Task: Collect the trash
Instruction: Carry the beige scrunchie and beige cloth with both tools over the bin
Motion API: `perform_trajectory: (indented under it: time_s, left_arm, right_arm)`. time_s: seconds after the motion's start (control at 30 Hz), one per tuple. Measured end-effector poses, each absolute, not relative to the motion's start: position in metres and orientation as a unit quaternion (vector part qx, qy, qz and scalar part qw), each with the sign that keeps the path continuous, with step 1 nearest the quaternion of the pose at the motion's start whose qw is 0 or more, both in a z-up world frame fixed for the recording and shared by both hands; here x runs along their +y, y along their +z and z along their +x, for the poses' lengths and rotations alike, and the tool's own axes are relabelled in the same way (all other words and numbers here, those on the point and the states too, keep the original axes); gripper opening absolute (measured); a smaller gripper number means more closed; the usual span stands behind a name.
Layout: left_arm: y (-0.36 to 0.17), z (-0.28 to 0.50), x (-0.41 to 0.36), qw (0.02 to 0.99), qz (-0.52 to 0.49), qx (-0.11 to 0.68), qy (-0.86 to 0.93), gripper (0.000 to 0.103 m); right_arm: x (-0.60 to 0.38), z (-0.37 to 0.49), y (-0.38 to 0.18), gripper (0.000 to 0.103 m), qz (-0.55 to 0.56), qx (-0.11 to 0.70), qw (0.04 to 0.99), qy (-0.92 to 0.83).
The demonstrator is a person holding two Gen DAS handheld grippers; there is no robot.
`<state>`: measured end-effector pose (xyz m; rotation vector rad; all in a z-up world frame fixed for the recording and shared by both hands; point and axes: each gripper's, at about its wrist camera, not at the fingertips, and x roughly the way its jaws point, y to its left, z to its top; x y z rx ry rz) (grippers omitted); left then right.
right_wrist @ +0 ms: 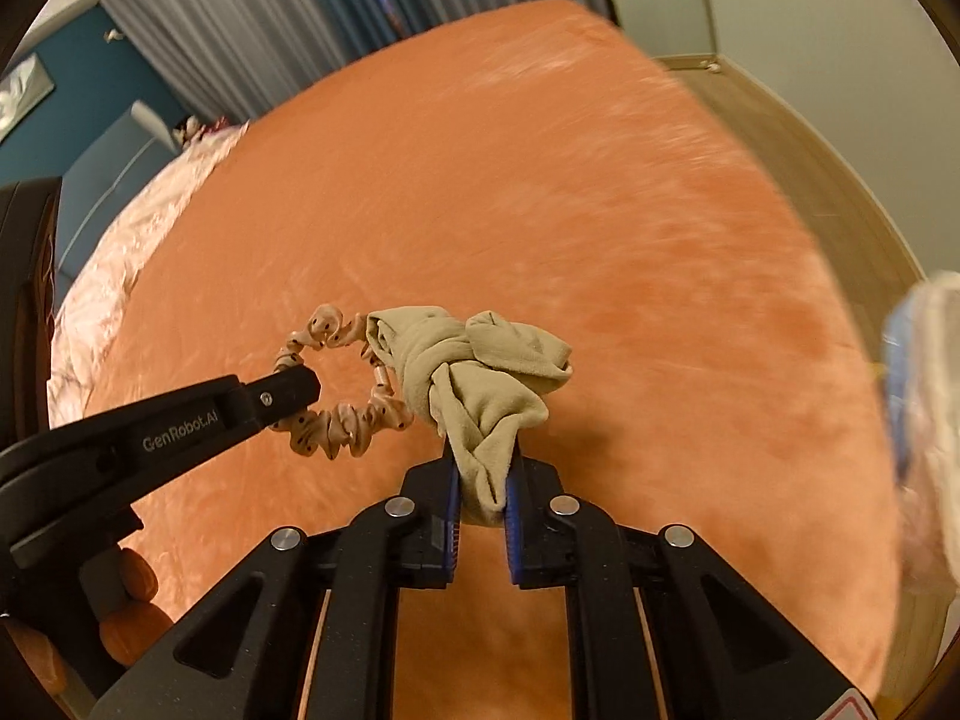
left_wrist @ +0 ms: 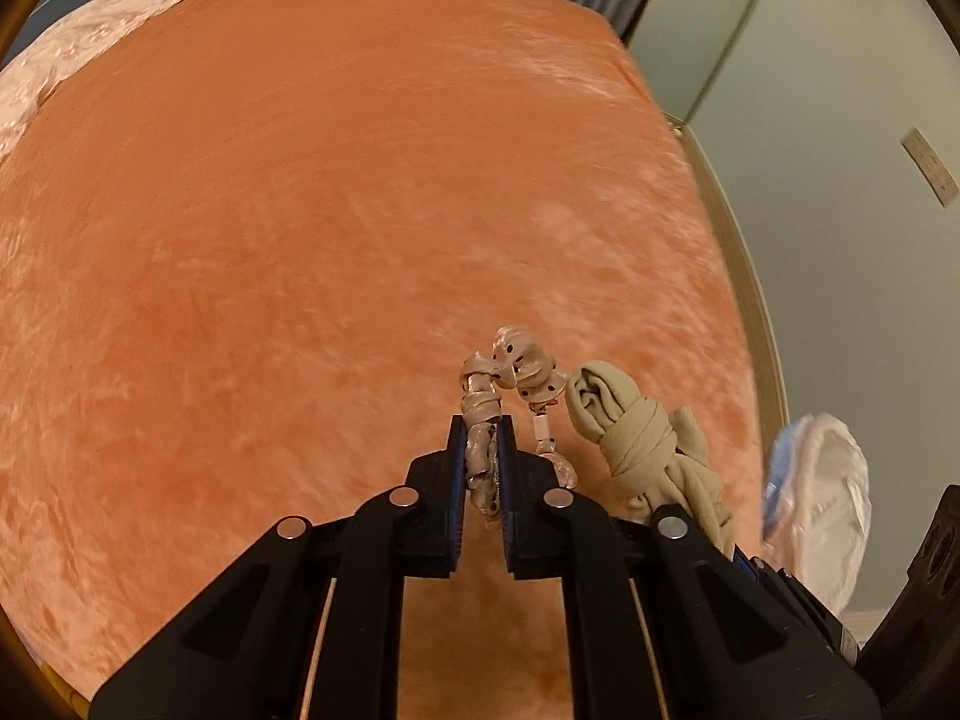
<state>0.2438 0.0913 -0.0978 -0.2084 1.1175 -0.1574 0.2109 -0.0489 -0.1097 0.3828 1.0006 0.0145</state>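
Note:
My left gripper (left_wrist: 482, 438) is shut on a pale pink scrunchie (left_wrist: 510, 369) with dark dots, held up above the orange bed cover (left_wrist: 330, 210). In the right wrist view the same scrunchie (right_wrist: 342, 420) hangs from the left gripper (right_wrist: 297, 387), which reaches in from the left. My right gripper (right_wrist: 483, 468) is shut on a knotted beige cloth (right_wrist: 474, 369), also lifted off the bed. The beige cloth (left_wrist: 636, 432) hangs just right of the scrunchie, and the two nearly touch.
A white and blue plastic bag (left_wrist: 822, 498) stands off the bed's right edge, blurred; the bag (right_wrist: 924, 396) also shows at the right rim. A pink patterned quilt (left_wrist: 72, 60) lies at the far left. Grey curtains (right_wrist: 240, 18) and a pale wall stand behind.

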Motion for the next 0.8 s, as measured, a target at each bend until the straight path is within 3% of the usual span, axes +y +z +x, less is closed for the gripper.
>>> perform_trajectory:
  time_s: [0.4, 0.8]
  left_arm:
    - [-0.03, 0.176, -0.032, 0.863, -0.028, 0.483, -0.149, 0.009]
    - [-0.001, 0.124, -0.141, 0.865, 0.035, 0.454, -0.212, 0.01]
  right_arm:
    - [-0.159, 0.13, -0.044, 0.011, 0.213, 0.398, 0.891, -0.054]
    - [-0.255, 0.06, -0.016, 0.011, 0.247, 0.343, 0.899, -0.113]
